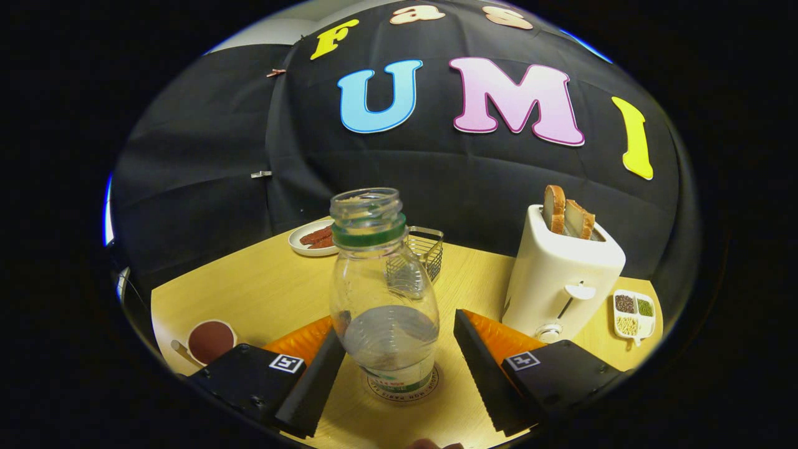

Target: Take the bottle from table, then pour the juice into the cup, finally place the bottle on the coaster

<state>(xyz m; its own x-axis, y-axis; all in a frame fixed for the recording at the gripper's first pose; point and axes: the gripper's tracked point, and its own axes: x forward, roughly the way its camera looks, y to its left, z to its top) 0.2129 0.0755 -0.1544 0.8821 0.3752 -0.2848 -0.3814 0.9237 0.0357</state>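
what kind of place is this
Likely a staged breakfast table in a demo booth: a toaster with bread, a plate of food, and a bottle on a coaster between the open tool fingers.

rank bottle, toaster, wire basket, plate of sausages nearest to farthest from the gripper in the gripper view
1. bottle: between the open gripper's fingers, on the coaster
2. toaster: beyond the right finger
3. wire basket: behind the bottle
4. plate of sausages: farthest, by the wall

Clear bottle [383,293], uncapped, upright on a round coaster [402,386], partly filled. Tongs [399,368] parted, fingers [312,386] flanking the bottle; the left one looks to touch it, the right stands clear. Wooden table [262,293] carries cup [211,341], toaster [561,274] with bread, wire basket [424,249], plate [313,238], divided dish [634,313].
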